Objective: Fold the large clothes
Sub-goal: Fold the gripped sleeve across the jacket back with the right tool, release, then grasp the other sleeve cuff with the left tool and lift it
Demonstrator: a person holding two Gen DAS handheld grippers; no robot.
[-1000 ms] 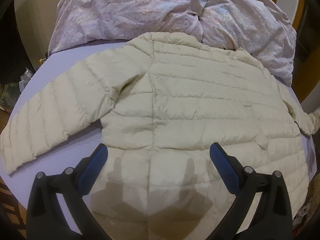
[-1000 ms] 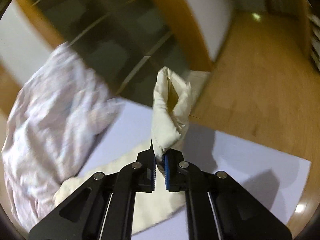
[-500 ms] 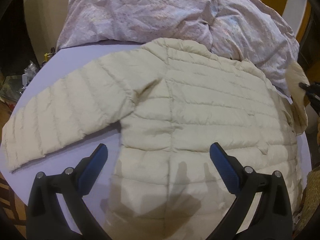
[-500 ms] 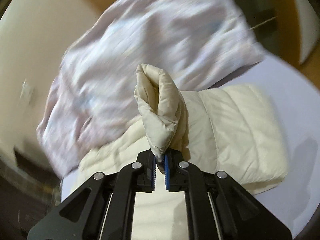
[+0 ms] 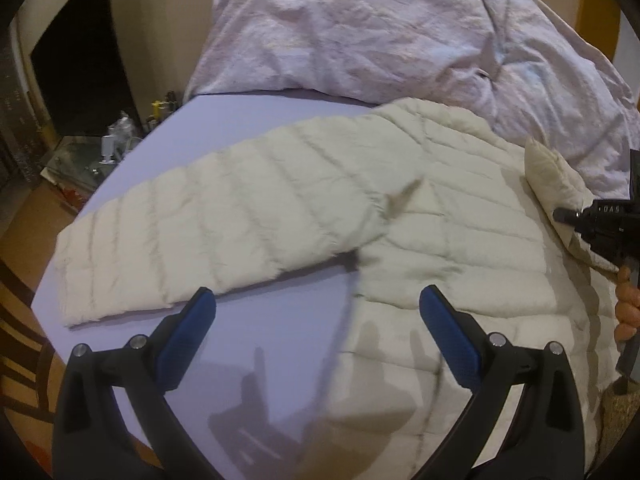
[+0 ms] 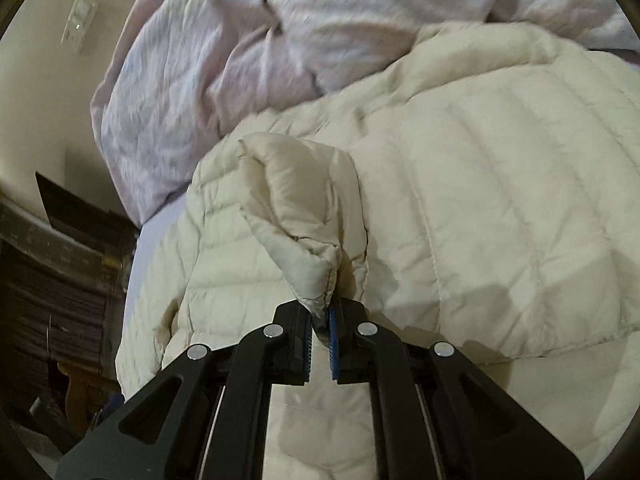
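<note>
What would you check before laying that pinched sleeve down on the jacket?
1. Right gripper shut on the sleeve cuff: ok.
2. Cuff is over the jacket body: ok.
3. Left gripper open and empty: ok.
4. Other sleeve flat on the sheet: ok.
5. Duvet off the jacket: cannot tell, they meet at the collar.

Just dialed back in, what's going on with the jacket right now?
A person is folding a cream puffer jacket spread on a lavender table. The right gripper is shut on one sleeve's cuff, holding it above the jacket's body. The left gripper hangs open over the hem, holding nothing. The other sleeve lies flat, stretched out.
</note>
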